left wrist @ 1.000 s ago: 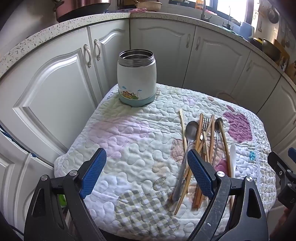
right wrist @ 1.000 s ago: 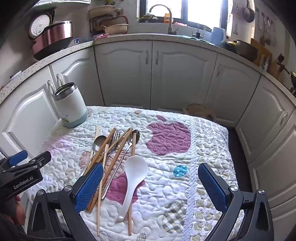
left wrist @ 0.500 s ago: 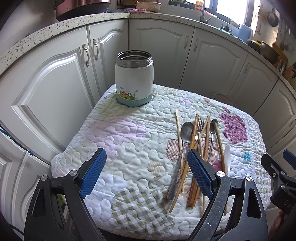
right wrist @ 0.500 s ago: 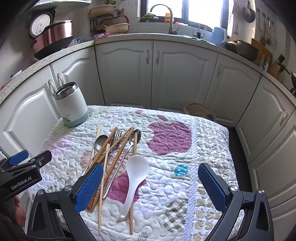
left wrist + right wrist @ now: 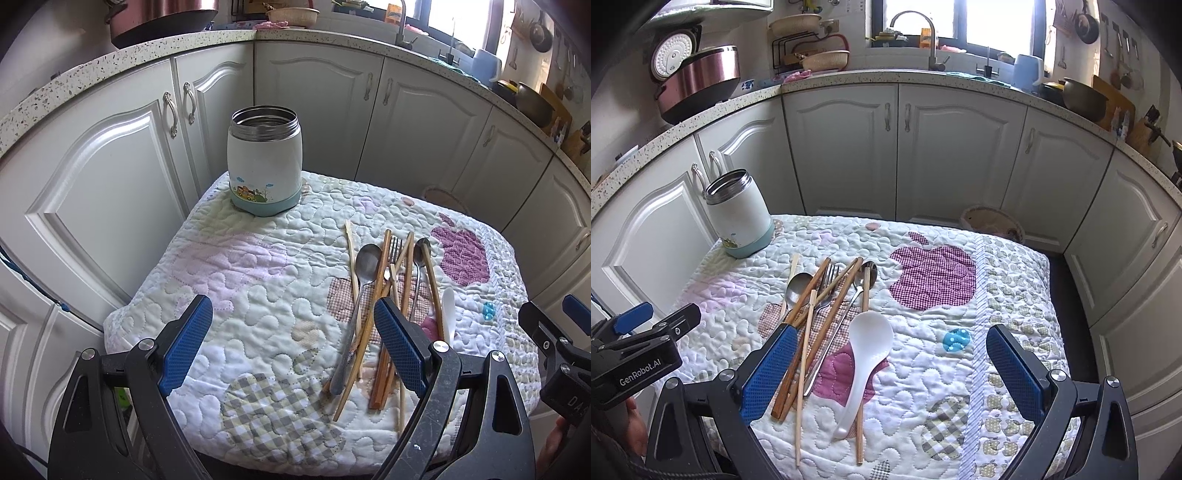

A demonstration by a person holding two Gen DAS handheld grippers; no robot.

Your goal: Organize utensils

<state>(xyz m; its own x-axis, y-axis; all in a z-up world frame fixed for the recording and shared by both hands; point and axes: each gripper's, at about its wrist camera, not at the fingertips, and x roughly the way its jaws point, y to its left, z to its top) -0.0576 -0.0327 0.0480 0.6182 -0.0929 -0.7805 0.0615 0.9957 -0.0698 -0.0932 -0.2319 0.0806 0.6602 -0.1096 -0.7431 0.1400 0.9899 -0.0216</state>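
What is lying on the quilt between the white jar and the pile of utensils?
Nothing: in the left wrist view, only bare quilt separates the white jar from the pile of utensils. The right wrist view agrees.

chopstick handles behind left gripper, jar contents perhaps unseen

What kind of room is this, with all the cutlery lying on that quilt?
It looks like a home kitchen: a speckled countertop over white cabinet doors, a sink faucet below the window, and a rice cooker on the counter.
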